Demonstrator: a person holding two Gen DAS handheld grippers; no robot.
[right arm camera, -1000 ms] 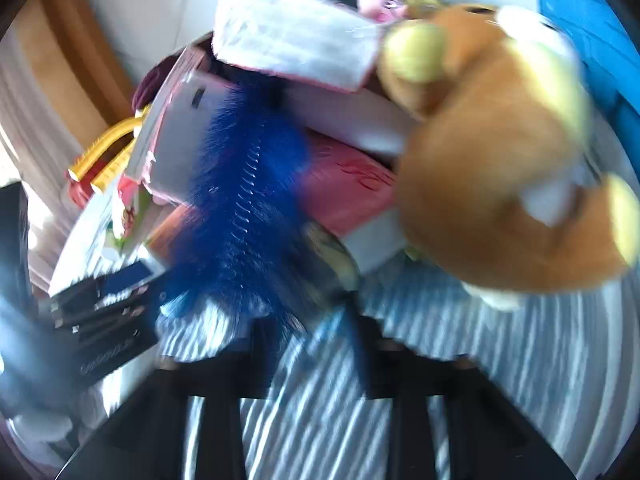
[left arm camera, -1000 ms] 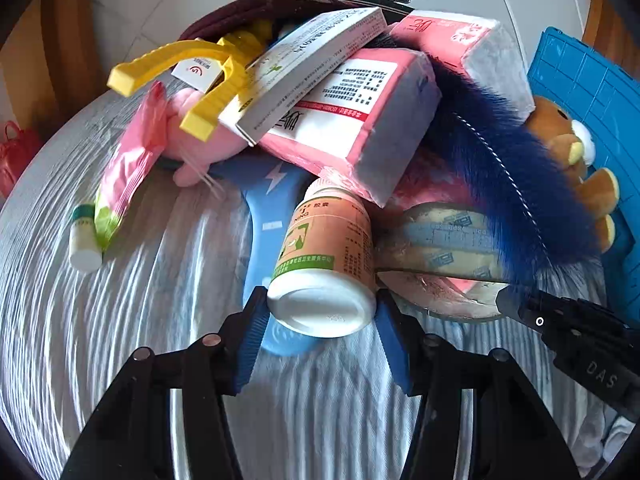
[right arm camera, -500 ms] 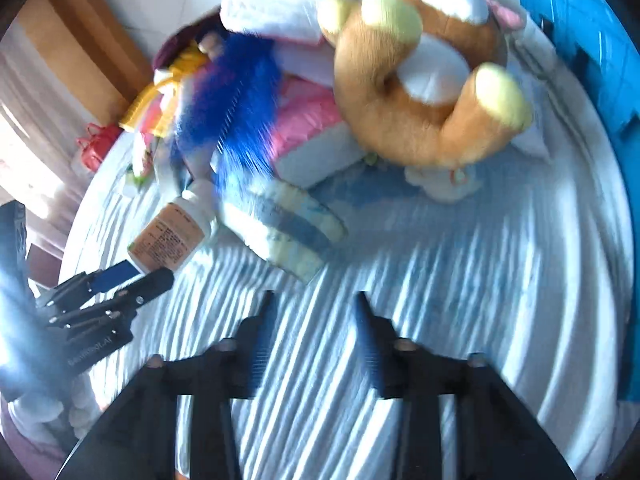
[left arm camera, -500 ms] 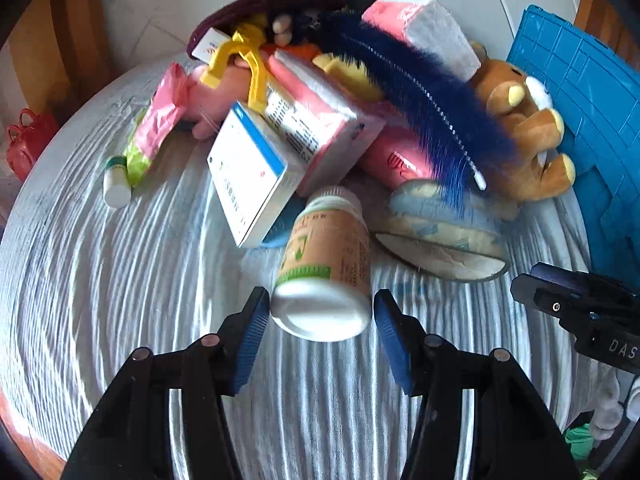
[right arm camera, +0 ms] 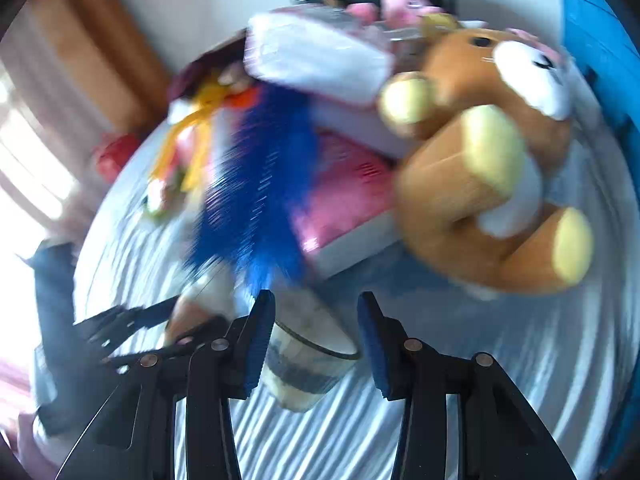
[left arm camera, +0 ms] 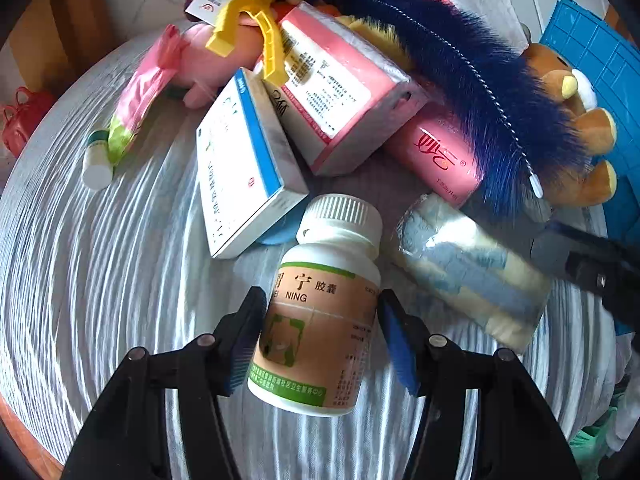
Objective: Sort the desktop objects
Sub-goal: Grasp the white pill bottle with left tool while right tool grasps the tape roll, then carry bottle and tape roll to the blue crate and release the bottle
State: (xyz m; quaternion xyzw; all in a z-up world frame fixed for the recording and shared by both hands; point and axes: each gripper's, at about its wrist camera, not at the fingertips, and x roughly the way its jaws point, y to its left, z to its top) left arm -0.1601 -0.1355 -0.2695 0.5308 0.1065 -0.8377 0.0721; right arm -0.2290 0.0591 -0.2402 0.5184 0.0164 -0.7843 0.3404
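Left tongs (left arm camera: 322, 336) pinching the pill bottle (left arm camera: 320, 312), long axis toward twelve o'clock; right tongs (right arm camera: 316, 336) spread, seemingly astride the rolled cloth (right arm camera: 308, 360).

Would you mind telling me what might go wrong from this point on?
The bottle sits tilted in the left gripper, whose jaws have just closed a little on it; it may slip. The right gripper, jaws just closing, has the rolled cloth against one pad only, so it may squirt out. The blue brush hangs close over the cloth and may get dragged along.
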